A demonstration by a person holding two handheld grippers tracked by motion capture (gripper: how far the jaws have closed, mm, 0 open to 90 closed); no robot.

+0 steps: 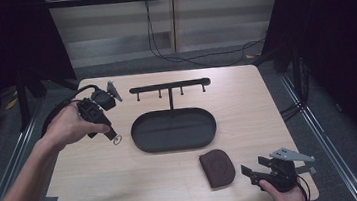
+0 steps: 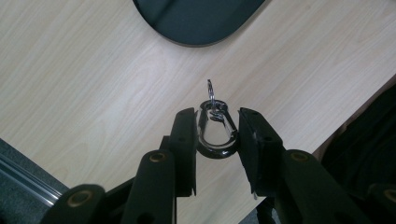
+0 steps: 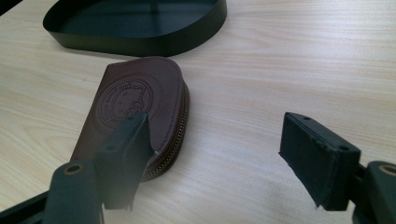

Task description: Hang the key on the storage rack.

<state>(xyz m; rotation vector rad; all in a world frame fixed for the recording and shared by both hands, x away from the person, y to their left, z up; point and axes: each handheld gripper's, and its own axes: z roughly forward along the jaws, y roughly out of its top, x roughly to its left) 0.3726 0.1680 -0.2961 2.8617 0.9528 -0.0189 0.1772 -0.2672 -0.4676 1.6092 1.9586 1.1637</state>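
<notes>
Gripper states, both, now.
Left gripper: shut on the metal carabiner clip.
Right gripper: open, holding nothing, beside the brown leather pouch.

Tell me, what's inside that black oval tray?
The tray looks empty: only its dark floor and the stand's post rising at its back edge. The near wall hides a strip of floor in the right gripper view.
</notes>
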